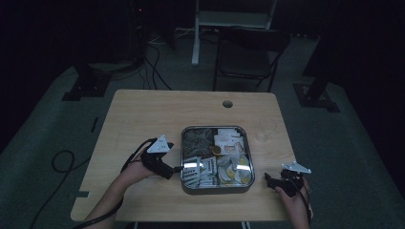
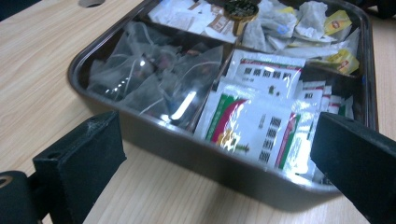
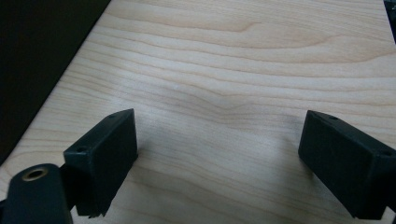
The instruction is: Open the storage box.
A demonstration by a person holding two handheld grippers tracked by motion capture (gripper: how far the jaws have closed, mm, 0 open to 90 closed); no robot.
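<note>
The left claw (image 1: 175, 169) is held released just left of the metal tray (image 1: 182, 157), its jaws spread wide and aimed at the tray's near-left compartment, where white sachets (image 2: 254, 123) are stacked. Clear pyramid tea bags (image 2: 154, 77) are seen in the compartment behind them. The right claw (image 1: 268, 181) is held released over the bare table (image 3: 243, 70), well right of the tray.

The tray (image 2: 140, 135) is dark and shiny. The packets (image 2: 254, 123) are white with red and green stripes and black marks. The tea bags (image 2: 338, 21) have yellow tags. The table (image 3: 243, 60) is light wood.
</note>
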